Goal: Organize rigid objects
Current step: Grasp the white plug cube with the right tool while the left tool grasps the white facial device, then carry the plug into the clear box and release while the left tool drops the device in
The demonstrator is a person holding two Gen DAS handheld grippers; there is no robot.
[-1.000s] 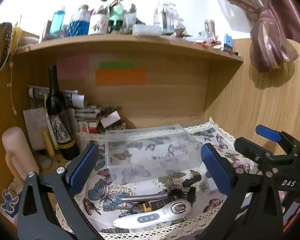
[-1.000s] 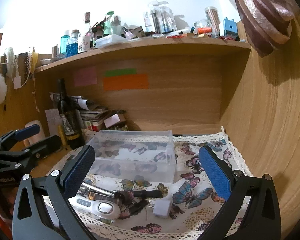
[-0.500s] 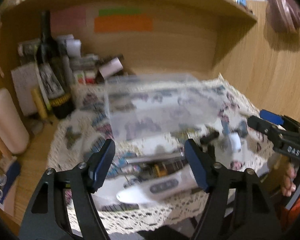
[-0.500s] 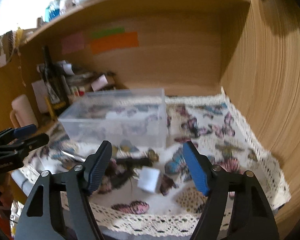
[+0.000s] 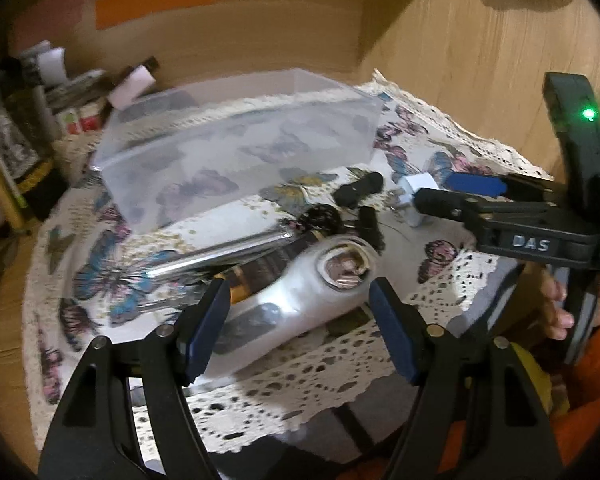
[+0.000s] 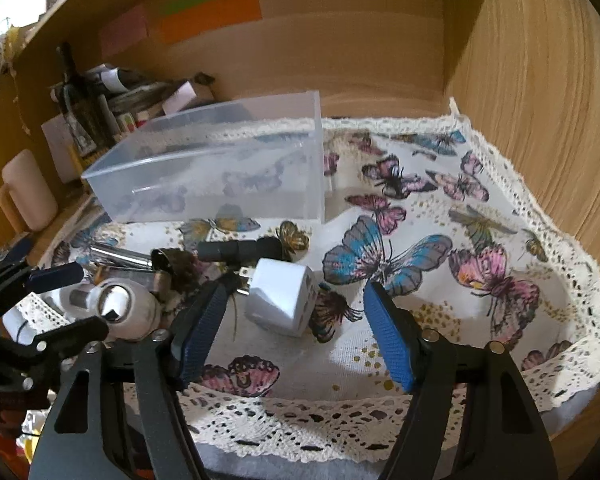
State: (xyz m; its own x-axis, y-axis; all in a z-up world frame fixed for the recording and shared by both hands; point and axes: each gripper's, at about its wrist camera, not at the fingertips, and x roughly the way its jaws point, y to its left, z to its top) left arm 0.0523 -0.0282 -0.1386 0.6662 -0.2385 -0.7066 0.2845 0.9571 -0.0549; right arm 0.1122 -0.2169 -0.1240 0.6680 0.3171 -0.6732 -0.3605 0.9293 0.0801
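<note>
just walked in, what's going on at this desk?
A person with two handheld grippers is tidying loose items off a butterfly cloth, apparently into the empty clear plastic box. The left gripper is open over the white handheld device; the right gripper is open around the white plug adapter. Nothing is gripped or in the box.

My right gripper (image 6: 294,322) hangs low over the butterfly cloth (image 6: 440,216), jaws apart, with the white plug adapter (image 6: 282,300) lying between the blue pads (image 6: 388,338), touching neither. Behind it lies a black cylinder (image 6: 238,249), and to the left a chrome rod (image 6: 118,256) and a white device (image 6: 126,312). The clear box (image 6: 220,168) stands farther back. My left gripper (image 6: 52,300) straddles the white device, jaws apart.
</note>
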